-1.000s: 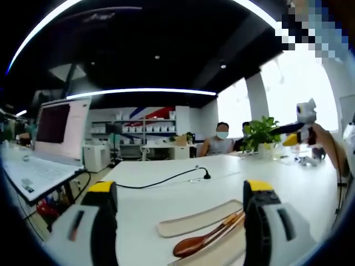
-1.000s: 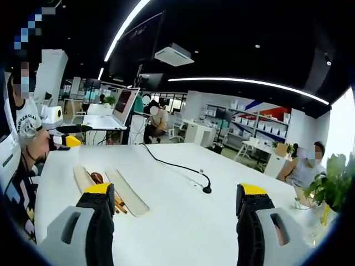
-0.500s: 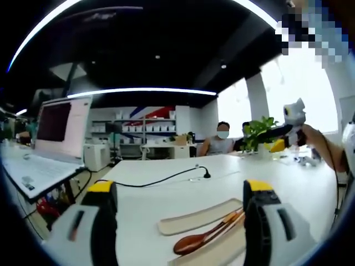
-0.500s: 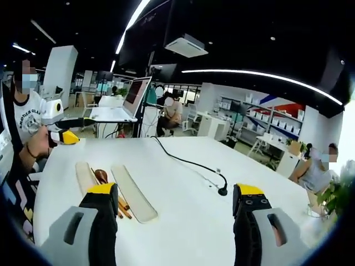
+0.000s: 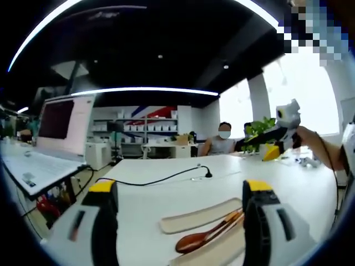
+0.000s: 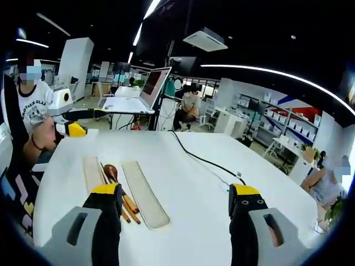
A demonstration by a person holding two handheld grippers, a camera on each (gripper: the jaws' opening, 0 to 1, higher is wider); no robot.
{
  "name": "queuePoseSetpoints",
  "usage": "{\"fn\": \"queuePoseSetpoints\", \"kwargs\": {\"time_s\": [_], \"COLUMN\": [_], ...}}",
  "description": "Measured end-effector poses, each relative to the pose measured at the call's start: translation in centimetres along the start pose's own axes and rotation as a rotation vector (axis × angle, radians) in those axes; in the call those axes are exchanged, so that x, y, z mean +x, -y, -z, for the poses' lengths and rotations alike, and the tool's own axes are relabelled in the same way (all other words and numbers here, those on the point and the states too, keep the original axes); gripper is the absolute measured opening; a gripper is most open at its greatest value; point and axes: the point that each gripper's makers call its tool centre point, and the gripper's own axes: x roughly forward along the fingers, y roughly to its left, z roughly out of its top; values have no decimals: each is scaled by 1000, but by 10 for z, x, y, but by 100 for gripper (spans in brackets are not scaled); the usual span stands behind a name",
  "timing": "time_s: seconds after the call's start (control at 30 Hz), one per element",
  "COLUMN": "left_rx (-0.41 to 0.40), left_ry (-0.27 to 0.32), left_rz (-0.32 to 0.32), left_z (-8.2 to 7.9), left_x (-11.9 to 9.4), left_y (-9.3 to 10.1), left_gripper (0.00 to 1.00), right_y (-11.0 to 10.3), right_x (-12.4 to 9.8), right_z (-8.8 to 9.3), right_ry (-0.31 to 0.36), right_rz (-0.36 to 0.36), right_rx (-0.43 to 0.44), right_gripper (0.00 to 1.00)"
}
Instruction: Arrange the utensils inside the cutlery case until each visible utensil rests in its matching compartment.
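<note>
A beige cutlery case lies on the white table (image 5: 166, 194) as two long strips, one (image 5: 199, 217) farther off and one (image 5: 222, 250) nearer. A wooden spoon (image 5: 193, 242) and brown chopsticks (image 5: 228, 220) lie between them. My left gripper (image 5: 179, 188) is open above the table, just short of the case and holding nothing. In the right gripper view the strips (image 6: 145, 194) (image 6: 91, 173) flank the spoon (image 6: 111, 172) and chopsticks (image 6: 131, 206). My right gripper (image 6: 175, 191) is open over the table, its left jaw beside the chopsticks. Each gripper shows in the other's view: right (image 5: 280, 130), left (image 6: 69, 126).
A black cable (image 5: 161, 180) (image 6: 202, 159) runs across the table beyond the case. An open laptop (image 5: 52, 130) (image 6: 147, 91) sits on a neighbouring desk. A potted plant (image 5: 258, 133) stands at the table's far end, with people seated behind it.
The right gripper view has swung toward the case, which now sits larger and nearer. In the left gripper view the right gripper has drifted left and slightly up. The utensils lie as before.
</note>
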Motion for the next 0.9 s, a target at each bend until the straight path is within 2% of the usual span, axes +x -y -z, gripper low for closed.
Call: {"fn": "queuePoseSetpoints", "kwargs": {"time_s": [0.13, 0.3, 0.63, 0.9], "left_rx": [8, 1, -2, -8], "left_ry": [-4, -5, -22, -26], "left_rz": [3, -3, 4, -4], "left_z": [2, 5, 9, 13], "left_x": [0, 1, 1, 1], "left_y": [2, 1, 2, -1], "left_gripper": [97, 97, 98, 98], "right_y": [-11, -18, -25, -31], "right_x": [14, 29, 48, 58], "right_z": [-2, -3, 12, 19], "right_ry": [-7, -26, -83, -122], "right_rz": [-55, -90, -143, -189], "right_rx": [-18, -30, -35, -55], "right_gripper": [77, 78, 77, 72]}}
